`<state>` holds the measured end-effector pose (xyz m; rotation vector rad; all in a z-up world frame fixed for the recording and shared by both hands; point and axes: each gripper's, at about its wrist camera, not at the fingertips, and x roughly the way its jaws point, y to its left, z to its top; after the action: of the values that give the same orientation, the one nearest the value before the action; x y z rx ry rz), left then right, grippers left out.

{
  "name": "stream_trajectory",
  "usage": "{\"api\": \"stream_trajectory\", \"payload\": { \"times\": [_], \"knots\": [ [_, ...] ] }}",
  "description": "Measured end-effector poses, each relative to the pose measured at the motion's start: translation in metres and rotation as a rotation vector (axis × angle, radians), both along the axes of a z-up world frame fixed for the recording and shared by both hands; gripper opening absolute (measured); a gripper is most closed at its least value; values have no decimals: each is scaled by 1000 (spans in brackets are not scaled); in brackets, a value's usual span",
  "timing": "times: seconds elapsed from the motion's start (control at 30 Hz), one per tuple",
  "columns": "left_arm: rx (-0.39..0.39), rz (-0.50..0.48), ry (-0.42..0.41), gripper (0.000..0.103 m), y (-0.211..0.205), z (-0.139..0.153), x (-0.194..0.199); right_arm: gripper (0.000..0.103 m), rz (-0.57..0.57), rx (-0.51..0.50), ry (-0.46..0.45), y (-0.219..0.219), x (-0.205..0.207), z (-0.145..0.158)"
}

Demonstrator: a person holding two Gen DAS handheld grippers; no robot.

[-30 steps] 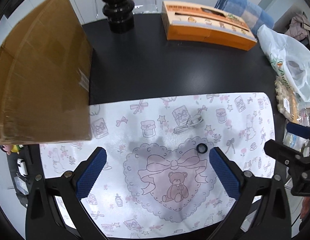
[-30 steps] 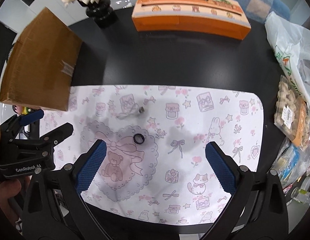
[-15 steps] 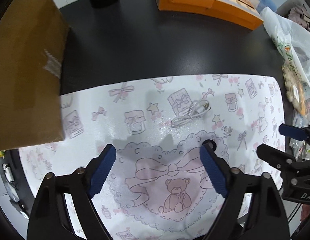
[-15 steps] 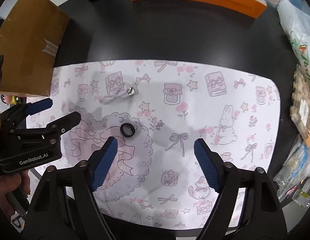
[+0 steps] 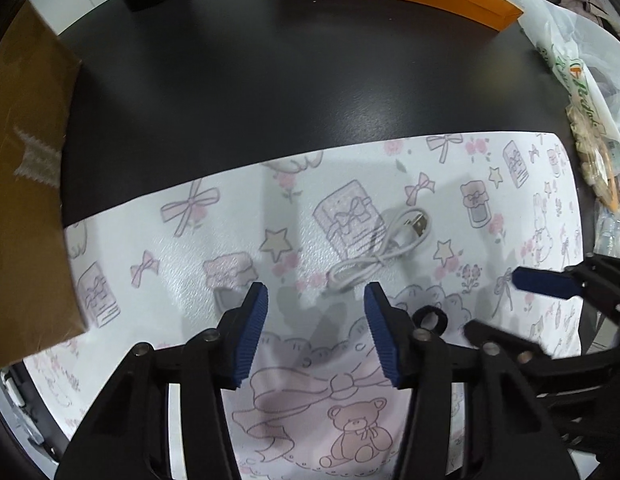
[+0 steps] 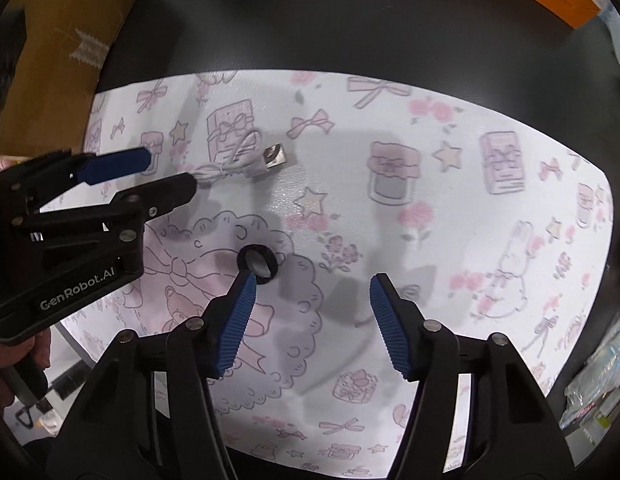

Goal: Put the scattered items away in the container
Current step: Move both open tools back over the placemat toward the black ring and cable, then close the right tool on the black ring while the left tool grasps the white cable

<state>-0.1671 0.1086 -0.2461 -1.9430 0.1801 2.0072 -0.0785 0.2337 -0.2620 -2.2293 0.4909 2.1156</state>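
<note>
Where jaws gape, cable (image 5: 380, 250) lies ahead.

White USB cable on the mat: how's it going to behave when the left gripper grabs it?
The white cable is a loose, thin coil, so it will probably flop, with loops dangling from the left gripper. It looks light and lies flat on the patterned mat, so a push would likely slide or bunch it. The metal plug is probably its only stiff part.
</note>
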Motion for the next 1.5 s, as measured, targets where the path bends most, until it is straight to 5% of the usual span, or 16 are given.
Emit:
{"api": "stream_trajectory", "payload": {
  "times": [0.4,0.47,0.67,0.83,0.9,0.97,1.03,1.5],
  "knots": [
    [25,-32,-21,49,12,-10,-4,48,101,41,-29,-23,-12,-21],
    [33,-44,-13,49,16,-10,-3,31,122,87,-35,-25,-11,-21],
    [36,-77,1,49,30,-10,-3,7,96,120,-31,-16,-7,-22],
    [27,-79,17,49,37,-9,-4,5,39,92,-31,-4,-4,-20],
    [4,-74,22,42,37,-10,-8,3,16,81,-32,0,-3,-20],
    [-33,-66,25,19,34,-9,-10,3,-7,69,-32,5,-2,-19],
    [-24,-37,-1,11,29,-10,-15,3,-31,57,-32,10,-1,-18],
    [35,43,-33,8,5,1,-17,3,-108,5,14,26,0,-3]
  ]
}}
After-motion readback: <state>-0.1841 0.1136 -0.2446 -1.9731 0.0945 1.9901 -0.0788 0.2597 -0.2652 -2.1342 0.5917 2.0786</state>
